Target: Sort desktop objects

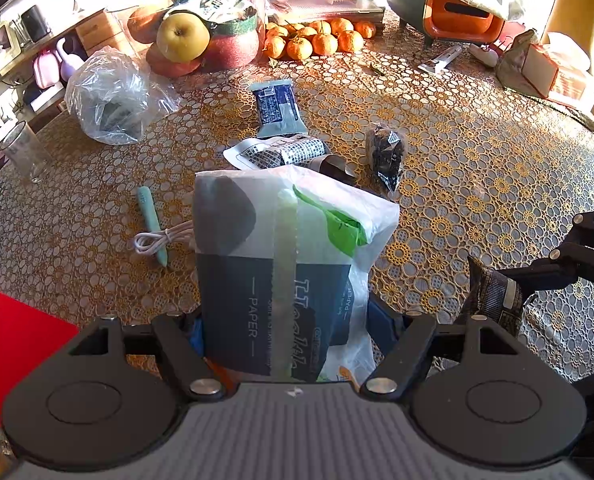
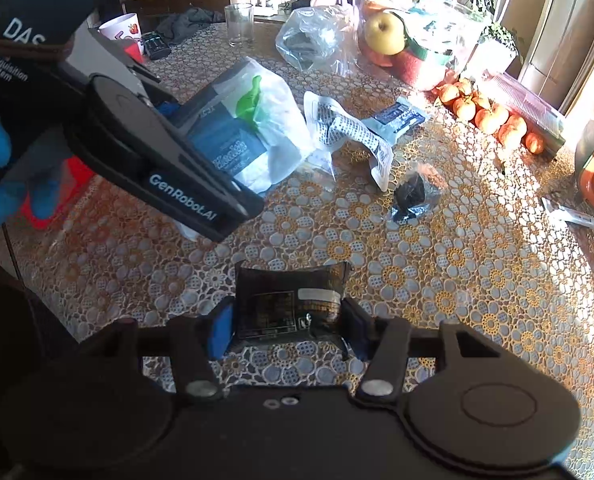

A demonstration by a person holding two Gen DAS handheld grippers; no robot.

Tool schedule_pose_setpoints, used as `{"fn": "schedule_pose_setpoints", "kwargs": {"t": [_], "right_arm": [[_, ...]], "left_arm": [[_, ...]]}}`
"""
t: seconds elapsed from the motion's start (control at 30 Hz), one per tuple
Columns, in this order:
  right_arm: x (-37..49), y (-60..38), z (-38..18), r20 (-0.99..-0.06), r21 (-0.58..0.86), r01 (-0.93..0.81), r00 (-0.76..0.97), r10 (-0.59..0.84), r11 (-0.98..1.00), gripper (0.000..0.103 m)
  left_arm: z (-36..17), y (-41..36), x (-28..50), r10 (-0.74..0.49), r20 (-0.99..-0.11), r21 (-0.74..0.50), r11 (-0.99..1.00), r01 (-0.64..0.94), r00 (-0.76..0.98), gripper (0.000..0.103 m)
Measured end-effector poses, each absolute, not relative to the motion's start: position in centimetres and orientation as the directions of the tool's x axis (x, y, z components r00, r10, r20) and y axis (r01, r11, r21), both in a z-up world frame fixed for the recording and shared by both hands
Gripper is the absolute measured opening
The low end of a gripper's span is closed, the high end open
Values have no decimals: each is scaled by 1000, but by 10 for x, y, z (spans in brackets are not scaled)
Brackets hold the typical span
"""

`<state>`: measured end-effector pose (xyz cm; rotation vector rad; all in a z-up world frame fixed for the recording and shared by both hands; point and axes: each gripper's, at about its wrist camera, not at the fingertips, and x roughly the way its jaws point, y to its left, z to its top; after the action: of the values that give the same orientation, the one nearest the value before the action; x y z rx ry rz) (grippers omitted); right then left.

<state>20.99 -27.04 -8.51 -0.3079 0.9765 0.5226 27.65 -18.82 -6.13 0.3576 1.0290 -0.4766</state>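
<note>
Pickup step: the left gripper [image 1: 287, 344] clamps the tissue pack [image 1: 273, 264], the right gripper [image 2: 287, 330] clamps a dark sachet [image 2: 289, 304]; next, carry both toward twelve o'clock, away from the loose packets

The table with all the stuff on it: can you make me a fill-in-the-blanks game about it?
1. The left tool holds a pack of tissue ____.
2. The right tool grips a small ____ packet.
3. The fruit piled beside the yellow apple are ____.
4. The charging cable is coloured ____.

Missing words: paper; black; oranges; white
</note>
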Motion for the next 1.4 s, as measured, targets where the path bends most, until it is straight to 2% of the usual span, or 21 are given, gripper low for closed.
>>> {"fn": "schedule_pose_setpoints", "kwargs": {"t": [0.6, 0.97, 1.4], "right_arm": [[164, -236, -33, -808, -44, -607, 489, 328, 794, 56], [134, -186, -7, -789, -60, -678, 482, 381, 733, 56], [113, -125, 10, -788, -76, -739, 456, 414, 670, 56]], "left_arm": [[-5, -119, 201, -188, -851, 64, 890, 452, 490, 74], [29, -53, 159, -147, -819, 54, 943, 330, 555, 74], [44, 16, 120, -104, -787, 23, 980, 198, 608, 74]]}}
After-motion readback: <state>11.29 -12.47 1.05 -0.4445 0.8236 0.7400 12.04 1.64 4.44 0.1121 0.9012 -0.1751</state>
